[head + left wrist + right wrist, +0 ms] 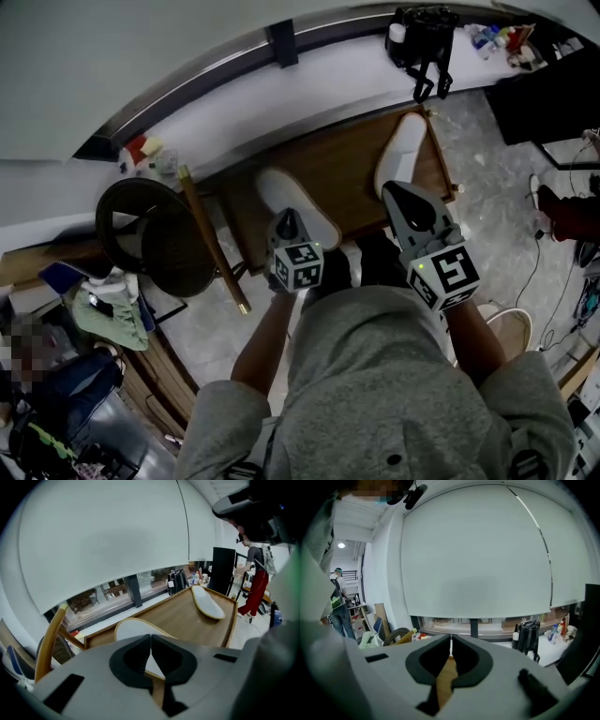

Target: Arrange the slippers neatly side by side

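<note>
Two white slippers with tan edges lie apart on the wooden table (347, 159). One slipper (267, 192) is at the table's near left, the other slipper (401, 145) lies at the right, angled away. My left gripper (287, 217) hovers over the near end of the left slipper, shut and holding nothing. In the left gripper view that slipper (133, 629) shows just past the closed left gripper (150, 638), and the second slipper (207, 603) lies farther right. My right gripper (396, 191) is shut and empty by the right slipper's near end. The right gripper view shows the right gripper (451, 639) closed, with no slipper in sight.
A dark round chair (150, 234) with a wooden frame stands left of the table. A black bag (424, 42) and bottles (502, 37) sit on the window ledge behind. A person in red trousers (255, 590) stands beyond the table's right end. Clutter fills the floor at left.
</note>
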Motion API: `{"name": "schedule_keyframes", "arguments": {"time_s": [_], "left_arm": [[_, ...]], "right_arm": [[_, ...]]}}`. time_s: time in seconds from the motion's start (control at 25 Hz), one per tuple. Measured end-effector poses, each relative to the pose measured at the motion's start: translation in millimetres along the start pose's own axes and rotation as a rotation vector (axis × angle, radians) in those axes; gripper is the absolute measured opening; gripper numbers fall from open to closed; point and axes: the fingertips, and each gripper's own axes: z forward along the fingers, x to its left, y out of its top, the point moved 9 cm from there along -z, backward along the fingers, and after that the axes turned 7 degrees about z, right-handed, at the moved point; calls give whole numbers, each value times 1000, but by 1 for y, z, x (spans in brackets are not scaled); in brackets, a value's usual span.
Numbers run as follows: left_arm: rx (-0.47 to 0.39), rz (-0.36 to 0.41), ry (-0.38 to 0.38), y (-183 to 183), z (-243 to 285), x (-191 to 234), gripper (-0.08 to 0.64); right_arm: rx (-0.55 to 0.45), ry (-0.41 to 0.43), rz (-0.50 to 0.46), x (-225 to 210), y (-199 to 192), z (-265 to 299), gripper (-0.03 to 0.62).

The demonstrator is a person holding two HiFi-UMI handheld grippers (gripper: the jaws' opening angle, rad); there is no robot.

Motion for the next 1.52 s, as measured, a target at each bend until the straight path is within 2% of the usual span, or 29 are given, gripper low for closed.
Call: {"name": "schedule_keyframes", "arguments": {"time_s": [0.44,0.96,1.28,1.52], "left_arm": [[11,131,-88,13,21,-8,23],[10,204,-199,11,32,-9,23],[14,209,-217,12,39,-3,23],[12,131,-221,10,35,-2,44]], "right_arm": [[-8,-58,40,-20,-6,-17,29],[6,-104,52,-12,-11,-18,29],[20,-126,34,-4,-11,-21,29],[45,-127,-7,-10,-13,-26,29]]}}
